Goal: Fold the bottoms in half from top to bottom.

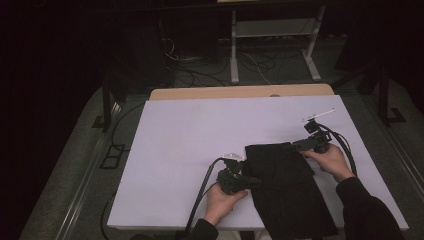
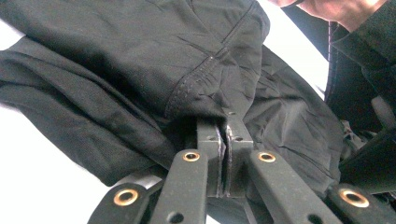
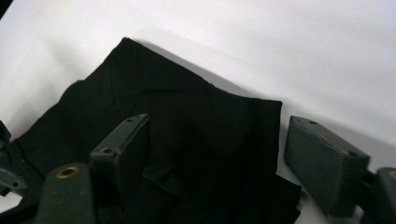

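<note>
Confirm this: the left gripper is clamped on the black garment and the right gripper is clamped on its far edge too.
Wrong on the right gripper: in the right gripper view its jaws stand apart over the black garment, pressing nothing. The left gripper is clamped on the cloth, as the left gripper view shows.

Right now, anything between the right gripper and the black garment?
Nothing visible. The right gripper has its jaws apart straddling an edge of the black garment on the white table; the pads do not press it. The left gripper is already clamped on it.
</note>
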A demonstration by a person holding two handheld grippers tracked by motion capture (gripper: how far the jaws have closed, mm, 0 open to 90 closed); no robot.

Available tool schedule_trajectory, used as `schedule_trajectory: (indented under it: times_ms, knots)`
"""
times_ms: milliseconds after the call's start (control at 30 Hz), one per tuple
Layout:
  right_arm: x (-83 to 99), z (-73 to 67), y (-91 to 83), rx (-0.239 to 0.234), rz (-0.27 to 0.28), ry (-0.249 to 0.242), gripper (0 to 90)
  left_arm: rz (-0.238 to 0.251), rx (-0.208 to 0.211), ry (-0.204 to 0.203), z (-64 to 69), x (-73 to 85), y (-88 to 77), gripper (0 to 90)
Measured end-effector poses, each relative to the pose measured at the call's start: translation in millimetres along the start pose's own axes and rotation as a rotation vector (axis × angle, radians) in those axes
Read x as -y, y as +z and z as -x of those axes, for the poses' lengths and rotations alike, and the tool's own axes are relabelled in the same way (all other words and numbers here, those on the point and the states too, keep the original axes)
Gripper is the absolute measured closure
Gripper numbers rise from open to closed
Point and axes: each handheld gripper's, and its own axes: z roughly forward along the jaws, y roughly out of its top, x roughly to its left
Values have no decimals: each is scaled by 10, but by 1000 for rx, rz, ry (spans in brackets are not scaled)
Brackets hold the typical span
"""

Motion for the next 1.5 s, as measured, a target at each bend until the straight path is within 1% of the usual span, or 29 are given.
schedule_trajectory:
  times_ms: [100,233,300,367,400,533,600,667,733,867,933,1067,1100,1200,1367,1500]
  knots:
    - [22,9,20,-12,-7,-2,259,-1,-2,-2,0,3,4,863]
    - [47,16,32,-27,-1,-4,336,-2,-2,-1,2,6,9,863]
    - [50,20,33,-28,0,-2,416,-4,-3,-1,3,8,11,863]
    - [49,18,37,-32,-4,-4,474,-3,-3,-2,2,9,13,863]
    - [48,11,36,-25,0,-6,525,-4,-3,-1,1,9,14,863]
    - [40,-7,27,-44,7,-2,684,-5,-3,-1,1,9,20,863]
    - [35,-22,25,-48,2,-5,739,-4,-2,-1,3,10,26,863]
    - [33,-37,22,-41,10,-4,759,-4,-2,0,3,12,30,863]
    - [31,-41,17,-47,22,-1,796,-6,-1,1,5,15,35,863]
    - [26,-40,-2,-60,30,33,815,-5,0,3,9,15,36,863]
    - [23,-47,-24,-69,37,38,817,-5,-1,3,8,15,37,863]
    - [23,-71,-93,-99,66,65,820,-5,0,3,14,18,50,863]
    - [25,-76,-108,-104,74,65,820,-5,-2,5,17,20,55,862]
    - [33,-98,-159,-127,97,90,820,-6,-2,6,25,22,68,862]
    - [40,-176,-248,-160,130,98,819,-12,-2,12,35,27,83,861]
    - [46,-242,-309,-163,145,89,820,-14,-6,13,41,28,84,860]
